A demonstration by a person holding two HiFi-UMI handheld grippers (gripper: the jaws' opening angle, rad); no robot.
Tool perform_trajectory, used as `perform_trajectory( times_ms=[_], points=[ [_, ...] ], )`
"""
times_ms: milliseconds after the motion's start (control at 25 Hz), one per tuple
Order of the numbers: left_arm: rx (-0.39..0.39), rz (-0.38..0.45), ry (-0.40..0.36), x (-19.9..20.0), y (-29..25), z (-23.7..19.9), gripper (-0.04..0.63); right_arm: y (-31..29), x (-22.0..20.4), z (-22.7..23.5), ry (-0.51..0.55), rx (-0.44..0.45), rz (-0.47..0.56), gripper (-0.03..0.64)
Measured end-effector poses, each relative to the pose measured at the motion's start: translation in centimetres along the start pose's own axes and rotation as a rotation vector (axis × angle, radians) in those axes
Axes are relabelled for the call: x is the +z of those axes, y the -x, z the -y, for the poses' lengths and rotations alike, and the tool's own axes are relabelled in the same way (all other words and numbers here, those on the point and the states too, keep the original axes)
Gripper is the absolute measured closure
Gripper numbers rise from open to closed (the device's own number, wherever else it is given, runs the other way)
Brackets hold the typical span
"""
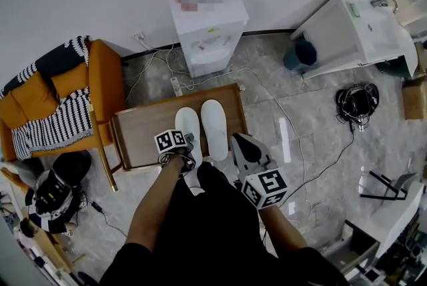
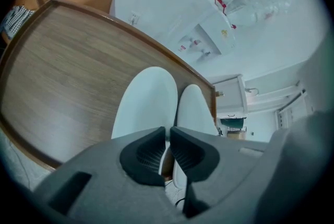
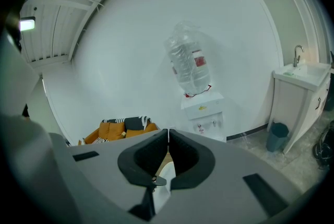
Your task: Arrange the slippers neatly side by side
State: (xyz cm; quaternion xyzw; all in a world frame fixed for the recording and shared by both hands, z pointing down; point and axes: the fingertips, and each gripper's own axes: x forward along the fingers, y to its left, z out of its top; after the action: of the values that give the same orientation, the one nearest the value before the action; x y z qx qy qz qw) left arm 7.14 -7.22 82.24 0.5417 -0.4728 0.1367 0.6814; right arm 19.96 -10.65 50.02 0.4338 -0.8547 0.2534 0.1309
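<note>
1. Head view: two white slippers lie on a low wooden table point(image 1: 143, 128) in front of the person, the left slipper point(image 1: 189, 126) and the right slipper point(image 1: 215, 128) just beside each other with a thin strip of wood between them.
2. Both point away from the person toward the wall, rounded toes far and heels at the table's near edge. Their long axes run parallel, front to back.
3. At the left slipper's heel end, the left gripper point(image 2: 168, 131) has its jaws drawn to a narrow slit. It is unclear whether the pads pinch the slipper's edge.
4. Hanging off to the right of the pair, the right gripper point(image 3: 168, 134) has its jaws together at the tips and holds nothing.
5. The pairing looks all but finished, so the step in hand appears to be a last trim of the left slipper.
6. The right slipper's toe seems to sit a touch farther out. The next move would call for a short slide of the left slipper along its own length, without twisting it, then letting go.
</note>
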Motion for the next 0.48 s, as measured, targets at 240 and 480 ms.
perform_trajectory(
  times_ms=[240,480],
  points=[
    [-0.009,-0.017,-0.012,0.0,-0.5,0.2,0.555,-0.1,-0.2,0.0,-0.005,-0.012,0.001,0.598],
    [-0.066,-0.059,-0.019,-0.6,-0.3,1.3,0.469,-0.2,-0.2,-0.4,-0.005,-0.017,0.007,0.598]
  ],
)
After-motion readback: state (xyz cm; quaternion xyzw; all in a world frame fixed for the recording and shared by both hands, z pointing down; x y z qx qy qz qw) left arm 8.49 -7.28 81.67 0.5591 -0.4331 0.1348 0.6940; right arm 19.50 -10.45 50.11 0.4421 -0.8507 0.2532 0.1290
